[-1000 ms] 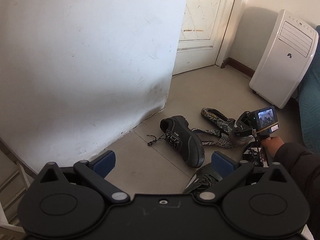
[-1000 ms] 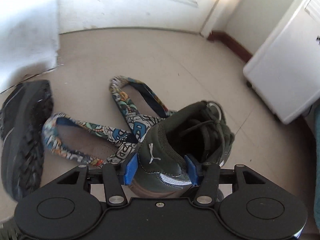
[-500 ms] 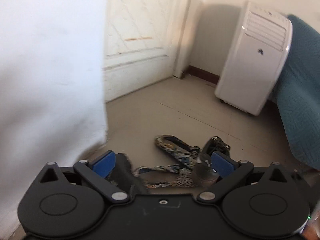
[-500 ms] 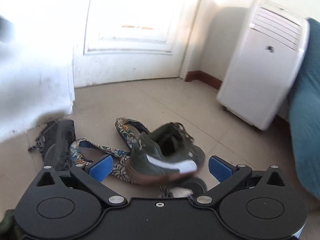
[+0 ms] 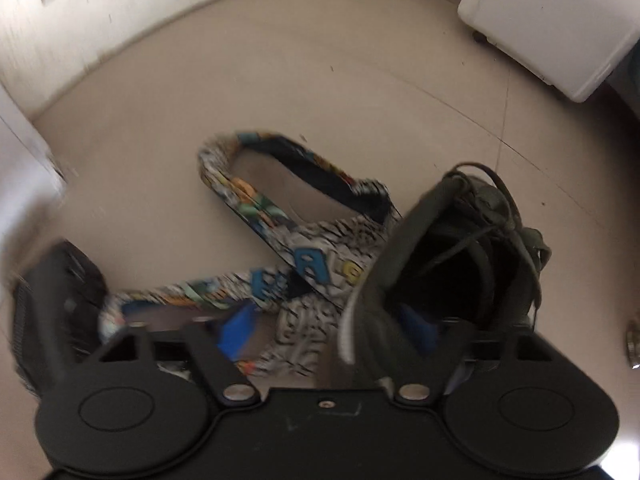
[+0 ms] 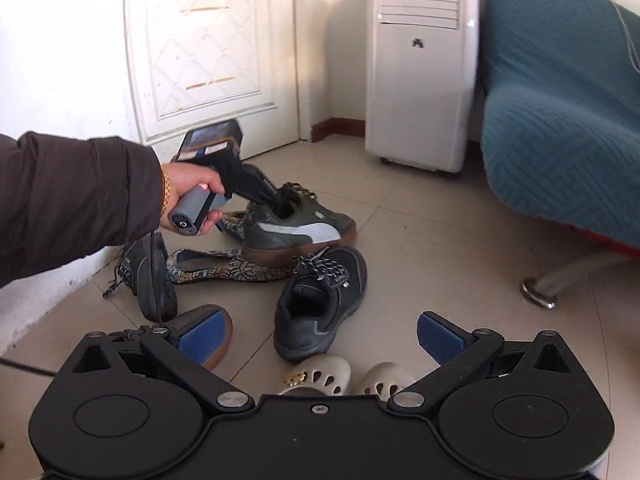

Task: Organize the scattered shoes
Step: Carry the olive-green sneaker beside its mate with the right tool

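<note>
A dark green sneaker with a white stripe stands on the tiled floor among scattered shoes. My left gripper points steeply down at its heel. One blue pad is inside the shoe and the other outside, with the heel wall between the closing jaws; the outer pad still shows a gap. In the right wrist view the left gripper dips into the sneaker's opening. My right gripper hangs open and holds nothing, above a black lace-up shoe. Patterned flats lie beside the sneaker.
A second black shoe lies on its side by the wall. A gum-soled shoe and cream clogs lie close under my right gripper. A white floor appliance, a teal sofa and its metal foot stand to the right.
My right gripper let go of the green sneaker, opened wide and pulled back and up. My left gripper swung down over the sneaker's heel, its jaws a little narrower.
</note>
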`<action>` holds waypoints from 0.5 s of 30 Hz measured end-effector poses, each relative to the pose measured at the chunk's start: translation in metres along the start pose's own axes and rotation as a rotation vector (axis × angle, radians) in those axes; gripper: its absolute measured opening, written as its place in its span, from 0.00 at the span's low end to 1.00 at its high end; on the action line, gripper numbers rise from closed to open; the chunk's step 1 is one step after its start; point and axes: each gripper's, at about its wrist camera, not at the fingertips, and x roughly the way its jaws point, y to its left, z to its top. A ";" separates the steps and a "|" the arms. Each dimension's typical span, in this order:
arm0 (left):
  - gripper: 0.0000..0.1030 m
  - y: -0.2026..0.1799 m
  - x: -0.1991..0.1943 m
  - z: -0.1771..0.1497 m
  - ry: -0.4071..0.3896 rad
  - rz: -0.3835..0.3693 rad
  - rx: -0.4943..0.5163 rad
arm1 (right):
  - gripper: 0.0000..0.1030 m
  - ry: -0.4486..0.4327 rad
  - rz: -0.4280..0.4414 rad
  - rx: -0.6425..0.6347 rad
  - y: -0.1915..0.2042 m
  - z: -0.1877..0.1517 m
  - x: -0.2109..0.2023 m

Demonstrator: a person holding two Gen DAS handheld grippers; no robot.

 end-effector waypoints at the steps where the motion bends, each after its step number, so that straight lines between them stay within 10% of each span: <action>1: 0.18 0.000 0.002 -0.003 0.007 -0.014 -0.006 | 1.00 0.000 -0.005 0.017 -0.002 -0.002 -0.002; 15: 0.26 0.010 -0.070 -0.088 -0.068 -0.089 0.054 | 1.00 0.008 0.071 0.098 0.012 -0.022 -0.015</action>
